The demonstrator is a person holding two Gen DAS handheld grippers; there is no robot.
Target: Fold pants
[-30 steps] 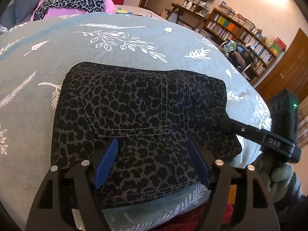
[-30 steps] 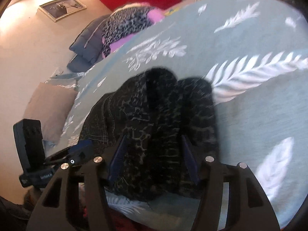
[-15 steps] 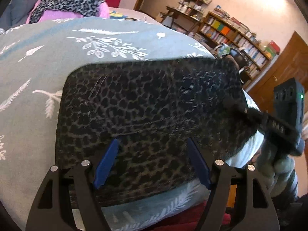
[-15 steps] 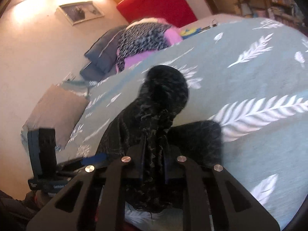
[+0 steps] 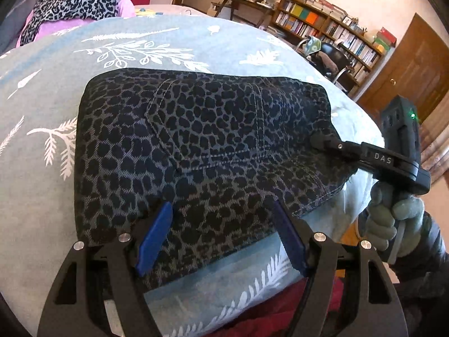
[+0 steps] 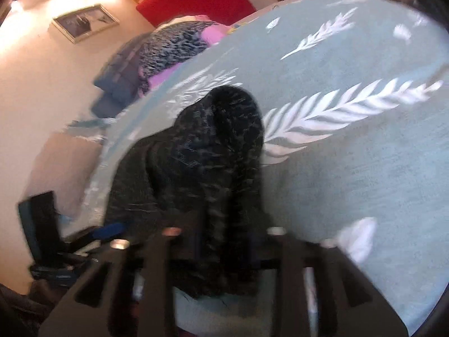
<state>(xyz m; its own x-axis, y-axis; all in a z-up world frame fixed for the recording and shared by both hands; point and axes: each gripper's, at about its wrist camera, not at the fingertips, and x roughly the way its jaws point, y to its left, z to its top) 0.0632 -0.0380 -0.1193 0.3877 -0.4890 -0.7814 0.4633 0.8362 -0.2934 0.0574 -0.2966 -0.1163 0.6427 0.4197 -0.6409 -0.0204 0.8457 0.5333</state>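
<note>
The dark leopard-print pants lie folded into a thick rectangle on the pale blue bedspread, back pocket up. My left gripper is open, its blue pads resting over the near edge of the pants. My right gripper reaches in from the right and touches the right edge of the fold. In the blurred right wrist view the right gripper has its fingers partly apart with the pants edge between them; its grip is unclear.
A pile of leopard and pink clothing lies at the far end of the bed. Bookshelves, a chair and a wooden door stand beyond the bed's right side. A beige pillow lies by the wall.
The right gripper shut on the pants' edge, lifted it, then brought it back down. The fold lies flat with the pocket showing again. The left gripper stayed open in place.
</note>
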